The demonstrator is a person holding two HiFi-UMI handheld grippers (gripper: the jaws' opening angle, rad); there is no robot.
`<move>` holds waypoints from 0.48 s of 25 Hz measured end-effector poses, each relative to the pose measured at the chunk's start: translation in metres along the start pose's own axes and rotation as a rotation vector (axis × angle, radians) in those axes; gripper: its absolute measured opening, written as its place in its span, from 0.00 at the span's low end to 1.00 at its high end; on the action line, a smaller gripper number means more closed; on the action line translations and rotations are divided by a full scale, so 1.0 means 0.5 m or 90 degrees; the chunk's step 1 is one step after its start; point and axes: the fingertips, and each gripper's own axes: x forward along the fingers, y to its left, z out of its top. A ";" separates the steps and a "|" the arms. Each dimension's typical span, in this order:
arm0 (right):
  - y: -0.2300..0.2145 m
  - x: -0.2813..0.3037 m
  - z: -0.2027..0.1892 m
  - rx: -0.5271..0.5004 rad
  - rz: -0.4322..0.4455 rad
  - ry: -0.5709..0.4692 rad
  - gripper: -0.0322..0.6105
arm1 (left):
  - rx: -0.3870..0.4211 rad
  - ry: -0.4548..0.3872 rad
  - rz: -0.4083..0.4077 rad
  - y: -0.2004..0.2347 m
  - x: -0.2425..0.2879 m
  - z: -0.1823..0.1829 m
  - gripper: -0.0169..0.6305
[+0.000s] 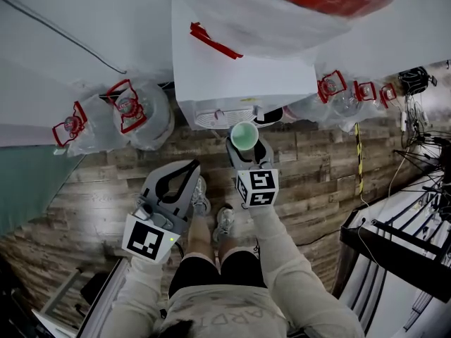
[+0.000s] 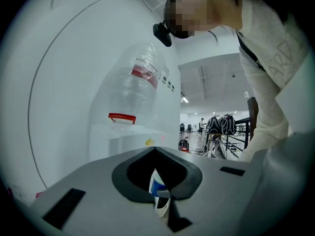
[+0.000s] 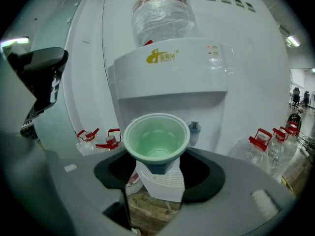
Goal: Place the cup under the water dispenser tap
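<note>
Head view: the right tool (image 1: pixel 246 151) grips the green cup (image 1: pixel 244 134) just in front of the water dispenser (image 1: pixel 232 76); the left tool (image 1: pixel 189 169) hangs further from it. Left gripper view: jaws together, empty. Right gripper view: cup upright, just short of the dispenser's tap (image 3: pixel 194 129). Approach step, I judge; next, ease it under the tap

**Gloss, Grain and Matt Grey**

The cup (image 3: pixel 156 140) is smooth pale-green plastic with a soft sheen. The water dispenser (image 3: pixel 167 82) is glossy white plastic. The spare bottles (image 1: pixel 137 111) are clear, crinkly plastic. The floor (image 1: pixel 317 167) is grainy wood plank. The left gripper (image 1: pixel 189 169) and right gripper (image 1: pixel 246 152) have matt grey plastic shells.
</note>
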 end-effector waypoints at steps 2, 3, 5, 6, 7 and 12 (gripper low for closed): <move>-0.008 0.011 -0.014 0.002 -0.003 0.002 0.49 | 0.003 0.002 -0.001 -0.002 0.001 -0.013 0.03; -0.013 0.016 -0.021 0.002 -0.004 0.003 0.49 | 0.004 0.002 -0.002 -0.004 0.001 -0.019 0.03; -0.021 0.026 -0.036 0.004 -0.006 0.006 0.49 | 0.002 0.003 -0.003 -0.009 0.002 -0.034 0.03; -0.025 0.031 -0.044 0.006 -0.006 0.008 0.49 | 0.000 0.004 -0.003 -0.012 0.002 -0.042 0.03; -0.030 0.036 -0.053 0.009 -0.007 0.010 0.49 | -0.001 0.007 -0.003 -0.014 0.002 -0.050 0.03; -0.050 0.064 -0.094 0.018 -0.016 0.017 0.49 | -0.001 0.019 -0.007 -0.020 -0.001 -0.087 0.03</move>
